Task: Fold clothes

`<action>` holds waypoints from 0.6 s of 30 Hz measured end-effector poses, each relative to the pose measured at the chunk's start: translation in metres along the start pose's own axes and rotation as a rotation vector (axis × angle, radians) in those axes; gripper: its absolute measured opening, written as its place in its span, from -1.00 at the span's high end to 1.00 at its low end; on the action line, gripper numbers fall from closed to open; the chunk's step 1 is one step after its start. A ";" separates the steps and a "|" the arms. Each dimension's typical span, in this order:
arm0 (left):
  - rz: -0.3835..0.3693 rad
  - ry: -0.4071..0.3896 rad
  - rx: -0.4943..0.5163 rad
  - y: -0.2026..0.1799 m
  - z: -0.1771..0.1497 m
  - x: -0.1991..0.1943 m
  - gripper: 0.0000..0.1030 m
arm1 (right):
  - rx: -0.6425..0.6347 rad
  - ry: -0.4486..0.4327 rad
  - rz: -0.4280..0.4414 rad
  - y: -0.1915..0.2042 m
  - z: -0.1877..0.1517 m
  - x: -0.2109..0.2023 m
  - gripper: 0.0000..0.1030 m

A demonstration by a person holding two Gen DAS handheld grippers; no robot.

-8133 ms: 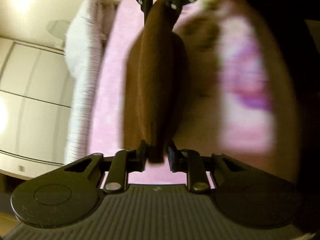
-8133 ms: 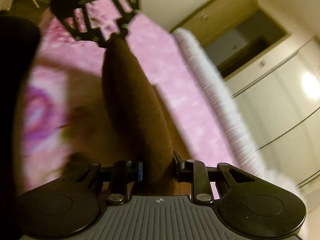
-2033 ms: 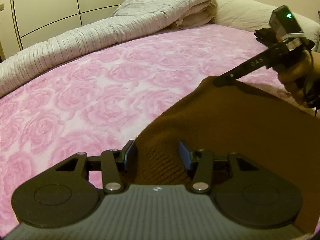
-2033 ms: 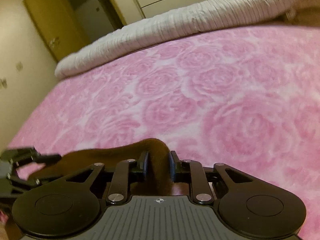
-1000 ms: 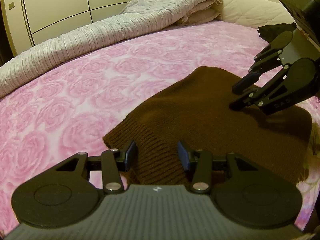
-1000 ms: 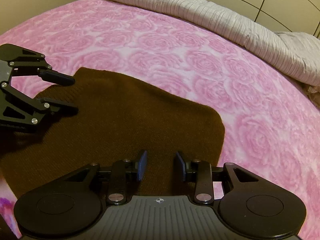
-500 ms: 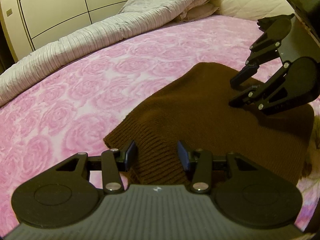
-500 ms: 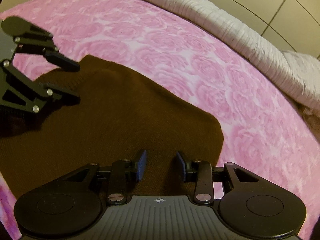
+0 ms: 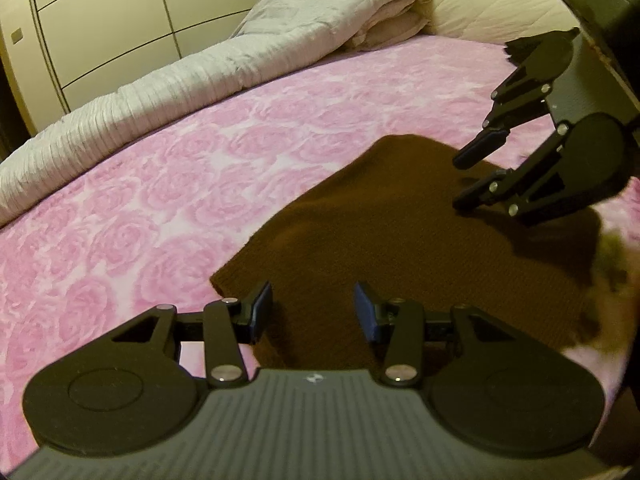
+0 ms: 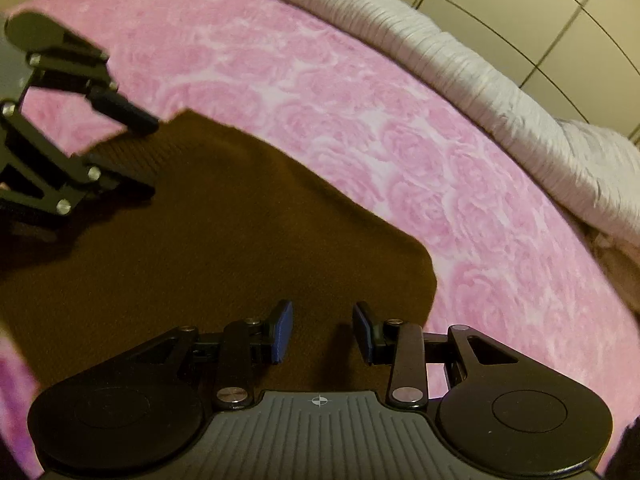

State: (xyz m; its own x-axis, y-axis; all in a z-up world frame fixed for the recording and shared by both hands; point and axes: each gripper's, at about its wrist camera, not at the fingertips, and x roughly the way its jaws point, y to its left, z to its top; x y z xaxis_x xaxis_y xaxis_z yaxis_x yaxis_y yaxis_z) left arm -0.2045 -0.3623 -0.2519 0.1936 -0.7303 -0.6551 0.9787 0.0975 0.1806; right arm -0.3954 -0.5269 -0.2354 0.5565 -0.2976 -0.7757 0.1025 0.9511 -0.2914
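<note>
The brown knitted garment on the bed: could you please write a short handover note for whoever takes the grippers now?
Left gripper: open, empty, over the ribbed edge.
Right gripper: open, empty, over the opposite end.
Brown knitted garment: flat on the pink rose-patterned bedspread, apparently folded once.
Pale folded quilt lies at the bed's far side.
Left: probably a further fold; judge before regrasping.
</note>
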 end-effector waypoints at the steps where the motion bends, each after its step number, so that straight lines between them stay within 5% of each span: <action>1: -0.015 -0.004 -0.006 -0.003 -0.004 -0.008 0.22 | 0.029 -0.014 0.015 -0.001 -0.006 -0.007 0.28; 5: -0.096 -0.018 -0.052 -0.014 -0.023 -0.036 0.22 | 0.157 -0.048 0.088 -0.002 -0.036 -0.030 0.28; 10: -0.059 0.022 -0.041 -0.024 -0.048 -0.034 0.20 | 0.343 -0.078 0.103 -0.015 -0.073 -0.044 0.28; 18: -0.028 0.004 -0.051 -0.033 -0.046 -0.061 0.24 | 0.376 -0.201 0.171 0.004 -0.087 -0.083 0.28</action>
State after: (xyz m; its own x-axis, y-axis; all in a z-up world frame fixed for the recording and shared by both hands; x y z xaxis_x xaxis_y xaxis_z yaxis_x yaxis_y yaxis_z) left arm -0.2450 -0.2897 -0.2516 0.1661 -0.7304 -0.6625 0.9860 0.1116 0.1241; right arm -0.5133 -0.5053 -0.2212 0.7365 -0.1471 -0.6602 0.2670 0.9600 0.0839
